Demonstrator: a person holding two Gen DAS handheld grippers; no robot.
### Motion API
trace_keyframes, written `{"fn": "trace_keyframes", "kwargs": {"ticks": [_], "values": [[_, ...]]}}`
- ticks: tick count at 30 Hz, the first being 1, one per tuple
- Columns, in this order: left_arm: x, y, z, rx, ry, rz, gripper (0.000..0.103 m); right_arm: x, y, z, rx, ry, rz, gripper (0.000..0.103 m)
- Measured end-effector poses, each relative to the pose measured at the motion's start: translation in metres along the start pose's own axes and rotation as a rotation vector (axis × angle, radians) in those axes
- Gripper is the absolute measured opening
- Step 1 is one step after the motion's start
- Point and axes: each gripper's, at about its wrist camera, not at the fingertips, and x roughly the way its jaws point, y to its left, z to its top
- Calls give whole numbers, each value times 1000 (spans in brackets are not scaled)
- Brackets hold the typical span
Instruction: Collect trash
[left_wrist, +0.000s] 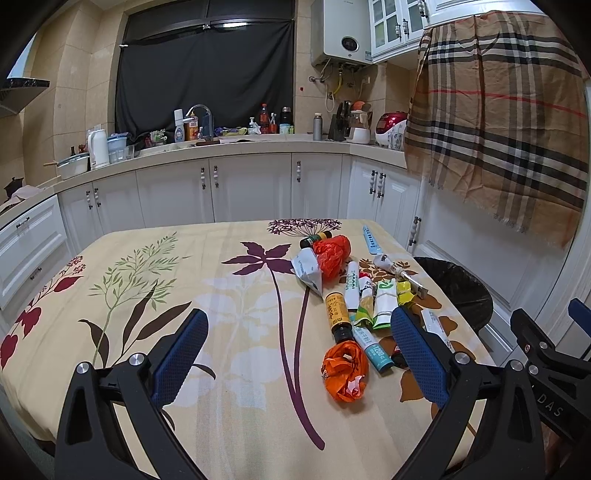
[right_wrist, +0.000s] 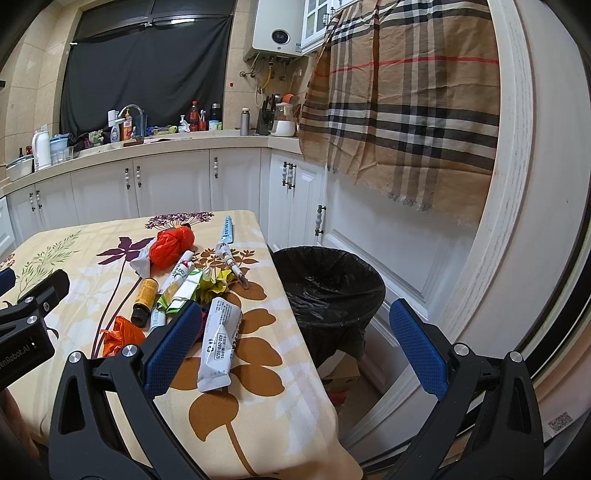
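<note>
Both spread wide and empty: left tool (left_wrist: 299, 350), right tool (right_wrist: 295, 343). Trash pile (left_wrist: 354, 295) lying on the table (left_wrist: 147, 295), beside the bin (right_wrist: 328, 280). Best to start with the nearest white pouch (right_wrist: 219, 343), pinching mid-body.

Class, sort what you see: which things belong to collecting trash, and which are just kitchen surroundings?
Job:
orange bag
brown bottle
white pouch
black-lined bin

Surroundings:
kettle
knife block
plaid cloth
</note>
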Motion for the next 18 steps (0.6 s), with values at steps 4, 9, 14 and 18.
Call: {"fn": "trace_keyframes", "kwargs": {"ticks": [4,9,14,18], "values": [[0,0,0,1,0,-1,96,0,0,0,-2,0,-1,99],[0,1,0,0,0,0,96,0,0,1,-1,0,-1,99],[-1,0,-1,-3,3,-1,96,-1,0,1,-1,1,-1,99],[-1,1,-1,-1,2,-1,96,-2,1,0,-1,1,0,99]]}}
